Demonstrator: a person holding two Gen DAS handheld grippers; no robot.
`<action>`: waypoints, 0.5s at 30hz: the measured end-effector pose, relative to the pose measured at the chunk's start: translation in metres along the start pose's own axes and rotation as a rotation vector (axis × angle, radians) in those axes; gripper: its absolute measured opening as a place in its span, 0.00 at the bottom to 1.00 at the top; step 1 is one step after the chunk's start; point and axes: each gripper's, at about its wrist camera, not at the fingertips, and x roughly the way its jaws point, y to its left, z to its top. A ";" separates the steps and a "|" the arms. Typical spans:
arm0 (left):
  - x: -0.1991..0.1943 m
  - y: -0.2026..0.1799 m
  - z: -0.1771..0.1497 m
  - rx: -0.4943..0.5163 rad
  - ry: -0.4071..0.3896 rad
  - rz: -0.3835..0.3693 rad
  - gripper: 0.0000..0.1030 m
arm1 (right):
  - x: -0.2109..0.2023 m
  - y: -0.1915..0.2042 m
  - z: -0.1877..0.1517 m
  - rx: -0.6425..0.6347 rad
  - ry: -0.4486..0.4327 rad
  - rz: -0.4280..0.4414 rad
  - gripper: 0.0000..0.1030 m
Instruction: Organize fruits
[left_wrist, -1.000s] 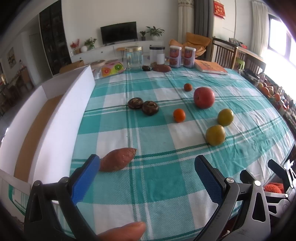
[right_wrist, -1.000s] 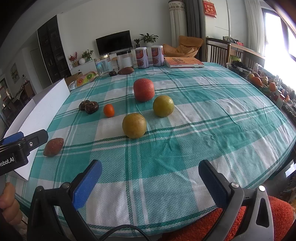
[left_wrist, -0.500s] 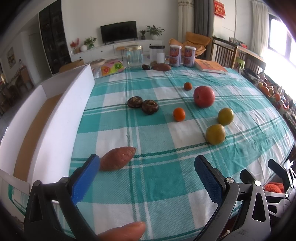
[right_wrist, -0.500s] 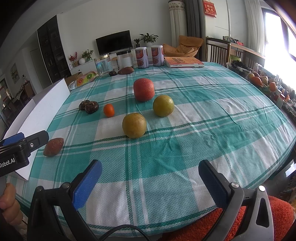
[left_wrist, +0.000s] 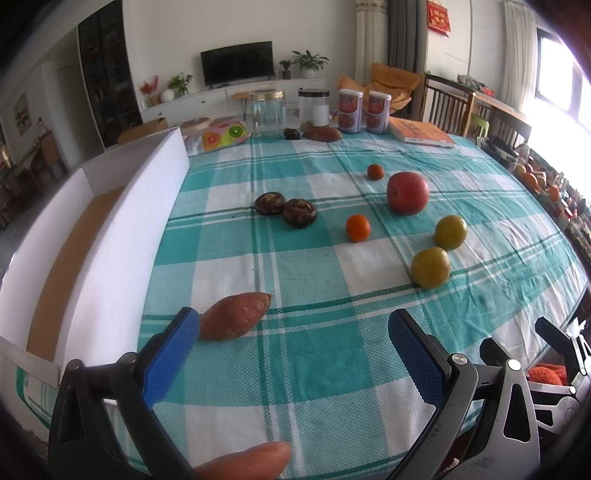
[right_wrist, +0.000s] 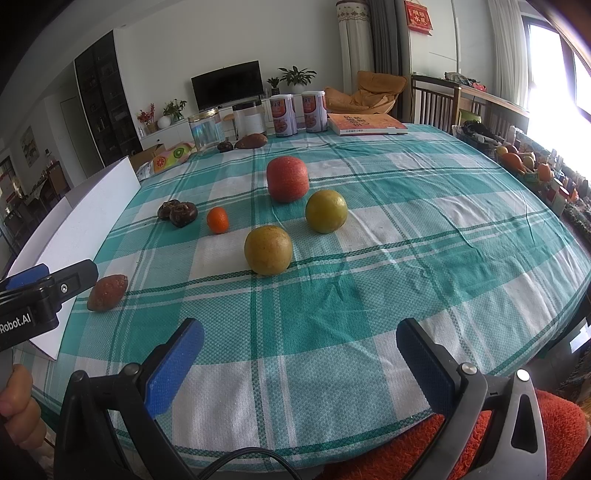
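Note:
On the green checked tablecloth lie a red apple (left_wrist: 407, 192) (right_wrist: 287, 178), two yellow-green citrus fruits (left_wrist: 430, 267) (left_wrist: 450, 232) (right_wrist: 268, 250) (right_wrist: 326, 211), a small orange mandarin (left_wrist: 357, 228) (right_wrist: 217, 220) and a smaller one farther back (left_wrist: 375, 171). A sweet potato (left_wrist: 234, 315) (right_wrist: 107, 292) lies by the left blue pad. My left gripper (left_wrist: 293, 352) is open and empty near the table's front edge. My right gripper (right_wrist: 300, 360) is open and empty, short of the nearer citrus. A white box (left_wrist: 92, 236) stands along the table's left side.
Two dark mushrooms (left_wrist: 286, 208) lie left of the mandarin. Jars (left_wrist: 266, 113), two cans (left_wrist: 364, 111), a book (left_wrist: 421, 132), another sweet potato (left_wrist: 322, 133) and a fruit-print bag (left_wrist: 221, 132) line the far edge. The left gripper shows in the right wrist view (right_wrist: 40, 295).

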 end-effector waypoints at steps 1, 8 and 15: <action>0.000 0.000 0.001 0.000 0.001 0.001 0.99 | 0.000 0.000 0.000 0.000 0.000 0.000 1.00; 0.000 -0.002 -0.004 0.000 0.005 0.000 0.99 | 0.000 0.000 0.000 0.001 0.000 0.000 1.00; 0.001 -0.003 -0.004 0.000 0.005 0.001 0.99 | 0.000 0.000 0.000 0.001 0.000 0.000 1.00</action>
